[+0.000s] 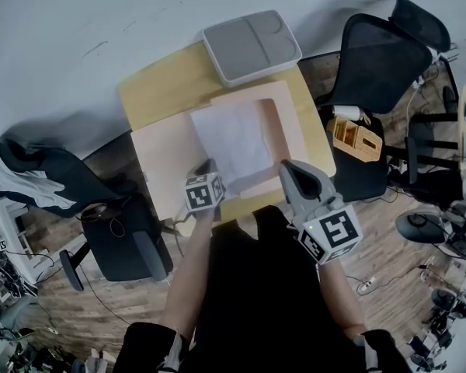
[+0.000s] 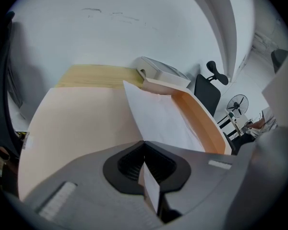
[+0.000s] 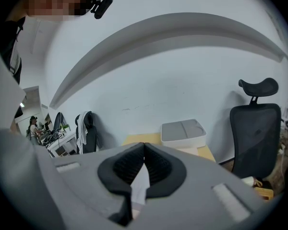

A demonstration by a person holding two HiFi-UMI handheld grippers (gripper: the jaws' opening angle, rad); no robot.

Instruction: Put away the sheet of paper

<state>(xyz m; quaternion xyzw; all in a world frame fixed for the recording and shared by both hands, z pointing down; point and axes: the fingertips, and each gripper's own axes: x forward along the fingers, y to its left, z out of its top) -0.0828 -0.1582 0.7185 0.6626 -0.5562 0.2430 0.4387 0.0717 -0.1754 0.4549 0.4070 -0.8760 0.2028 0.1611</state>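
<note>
A white sheet of paper (image 1: 234, 140) lies across an open peach folder (image 1: 165, 160) on the wooden table (image 1: 155, 88). In the left gripper view the sheet (image 2: 158, 119) runs from my jaws toward the folder's raised right edge (image 2: 204, 121). My left gripper (image 1: 209, 166) (image 2: 144, 145) is shut on the sheet's near left corner. My right gripper (image 1: 285, 166) (image 3: 144, 146) is at the sheet's near right corner, held nearly level. It is shut, with a white sliver of the sheet between its pads.
A grey tray (image 1: 251, 45) (image 3: 184, 133) stands at the table's far end, against the white wall. One black office chair (image 1: 380, 53) is to the right and another (image 1: 116, 235) to the left. A small wooden box (image 1: 356, 138) sits on a stand at the right.
</note>
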